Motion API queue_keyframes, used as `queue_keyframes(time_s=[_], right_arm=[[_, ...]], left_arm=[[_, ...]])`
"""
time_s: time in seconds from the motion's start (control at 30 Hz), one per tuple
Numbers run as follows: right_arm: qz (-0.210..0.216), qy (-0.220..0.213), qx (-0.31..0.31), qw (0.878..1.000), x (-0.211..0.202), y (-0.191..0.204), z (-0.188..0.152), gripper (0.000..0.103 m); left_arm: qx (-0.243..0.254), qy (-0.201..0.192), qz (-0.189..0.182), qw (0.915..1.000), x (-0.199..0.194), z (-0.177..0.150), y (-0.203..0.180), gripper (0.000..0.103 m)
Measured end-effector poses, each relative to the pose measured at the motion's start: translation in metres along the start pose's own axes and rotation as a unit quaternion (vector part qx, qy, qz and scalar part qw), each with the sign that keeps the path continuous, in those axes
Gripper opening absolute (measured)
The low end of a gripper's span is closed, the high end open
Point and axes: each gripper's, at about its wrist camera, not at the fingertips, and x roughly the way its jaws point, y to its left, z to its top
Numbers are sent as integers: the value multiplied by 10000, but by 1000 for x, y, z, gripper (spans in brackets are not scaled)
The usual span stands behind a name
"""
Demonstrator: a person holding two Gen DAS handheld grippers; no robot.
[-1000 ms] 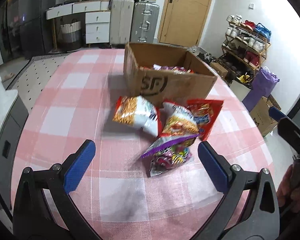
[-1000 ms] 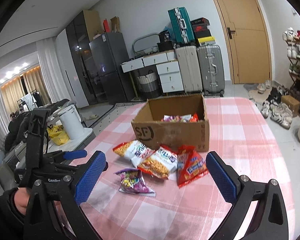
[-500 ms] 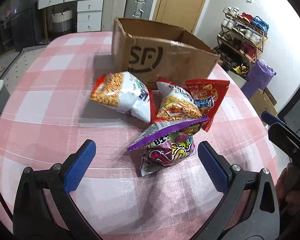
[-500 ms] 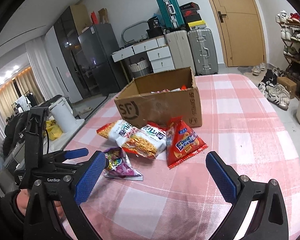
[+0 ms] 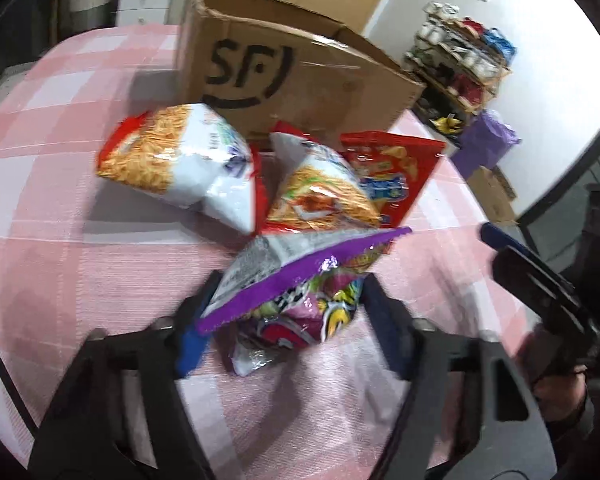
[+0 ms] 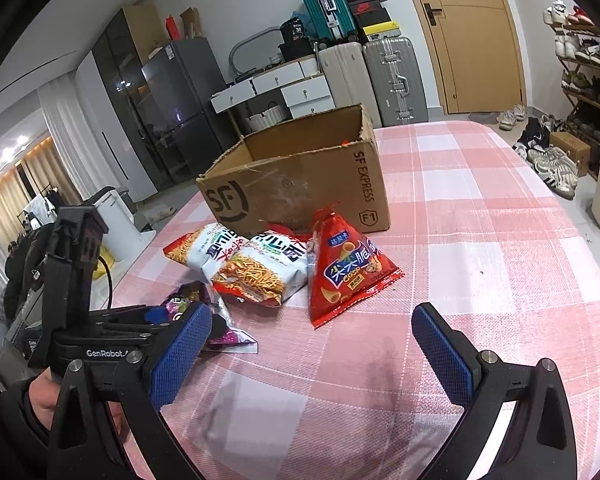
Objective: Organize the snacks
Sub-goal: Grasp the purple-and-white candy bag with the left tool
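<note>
Left tongs [image 5: 288, 320] closing round crinkled purple snack bag [image 5: 296, 296]

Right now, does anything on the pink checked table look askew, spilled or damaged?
Nothing spilled or torn. The open brown cardboard box has a worn, ragged top rim. The red triangular snack bag stands on end, tilted, while the two white-and-orange noodle-snack bags overlap. The left gripper has just been closing around the purple snack bag.

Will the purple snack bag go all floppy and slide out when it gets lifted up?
Probably a bit floppy: the purple snack bag is thin crinkly film with a loose flat top edge. It looks puffed, so likely light. Its glossy surface may be slippery, but the left gripper jaws have just been closing around it, and their textured blue pads should help.
</note>
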Motion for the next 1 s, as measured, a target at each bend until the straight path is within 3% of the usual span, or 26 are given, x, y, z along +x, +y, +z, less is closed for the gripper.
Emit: queue_keyframes(time_s=[0.17, 0.63, 1.0], right_arm=[[14, 76, 36, 10000, 8, -2, 1, 102], [-39, 89, -14, 10000, 11, 1, 1, 102], [-16, 288, 105, 9995, 30, -7, 5, 102]], left_arm=[[36, 102, -175, 9998, 8, 2, 1, 42], [97, 33, -162, 9998, 12, 9, -8, 42], [57, -65, -349, 9994, -20, -9, 6, 42]])
